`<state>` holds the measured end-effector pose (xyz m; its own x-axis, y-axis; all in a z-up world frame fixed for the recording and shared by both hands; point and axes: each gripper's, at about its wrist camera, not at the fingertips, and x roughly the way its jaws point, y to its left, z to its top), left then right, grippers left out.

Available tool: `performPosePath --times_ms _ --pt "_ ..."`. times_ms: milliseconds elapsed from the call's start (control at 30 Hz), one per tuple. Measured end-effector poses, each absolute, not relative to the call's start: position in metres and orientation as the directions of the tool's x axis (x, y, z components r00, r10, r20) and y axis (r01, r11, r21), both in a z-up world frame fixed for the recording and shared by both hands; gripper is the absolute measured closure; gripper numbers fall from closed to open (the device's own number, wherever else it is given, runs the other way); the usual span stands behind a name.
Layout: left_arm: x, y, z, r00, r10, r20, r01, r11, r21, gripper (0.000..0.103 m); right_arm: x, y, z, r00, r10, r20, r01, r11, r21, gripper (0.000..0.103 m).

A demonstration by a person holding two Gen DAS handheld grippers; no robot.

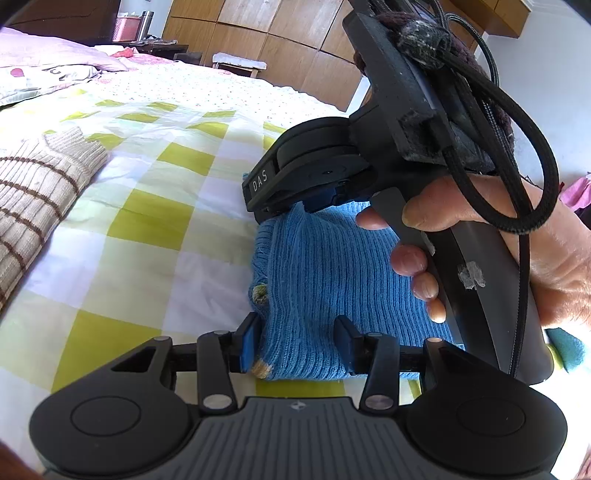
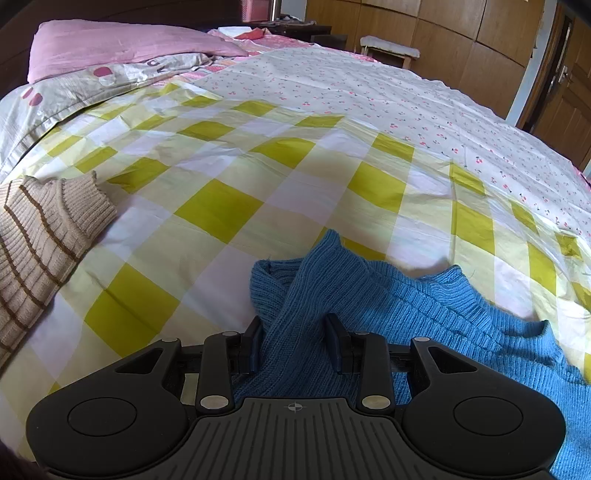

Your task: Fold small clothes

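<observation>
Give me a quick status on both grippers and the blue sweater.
Left gripper and right gripper both shut on blue sweater, bunched on checked bedsheet. Striped beige sweater lies apart. Nothing in the way.

Blue rib-knit sweater: soft wool-like cloth, matt, slightly fuzzy. Beige brown-striped knit garment: coarser ribbed cloth, matt. Yellow-and-white checked bed sheet: smooth woven cotton-like cloth, lightly creased. Pink pillow: smooth cloth with a faint sheen. Left tongs and right tongs: matt black plastic bodies, ribbed grey panel, bright polished metal pivot pins, blue rubbery pads. Brown wardrobe doors: wood veneer, satin finish.
</observation>
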<state>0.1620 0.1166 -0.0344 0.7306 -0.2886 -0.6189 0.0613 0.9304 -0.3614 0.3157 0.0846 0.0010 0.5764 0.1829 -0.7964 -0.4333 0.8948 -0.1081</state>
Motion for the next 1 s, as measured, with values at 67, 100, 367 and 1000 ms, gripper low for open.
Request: performPosePath --times_ms 67,100,367,1000 --pt "0.162 0.116 -0.035 0.732 -0.287 -0.618 0.061 0.931 -0.36 0.055 0.316 0.083 0.002 0.569 0.193 -0.799 -0.43 0.898 -0.089 0.067" --pt "0.162 0.116 -0.035 0.734 -0.287 -0.616 0.063 0.931 -0.359 0.055 0.317 0.082 0.002 0.565 0.198 -0.801 -0.429 0.9 -0.08 0.066" --pt "0.162 0.115 -0.035 0.733 -0.293 -0.614 0.066 0.929 -0.365 0.057 0.315 0.088 0.001 0.568 0.178 -0.804 -0.43 0.897 -0.106 0.064" --pt "0.165 0.121 -0.037 0.738 -0.306 -0.602 0.055 0.916 -0.398 0.074 0.314 0.079 0.003 0.581 0.197 -0.79 -0.419 0.904 -0.083 0.077"
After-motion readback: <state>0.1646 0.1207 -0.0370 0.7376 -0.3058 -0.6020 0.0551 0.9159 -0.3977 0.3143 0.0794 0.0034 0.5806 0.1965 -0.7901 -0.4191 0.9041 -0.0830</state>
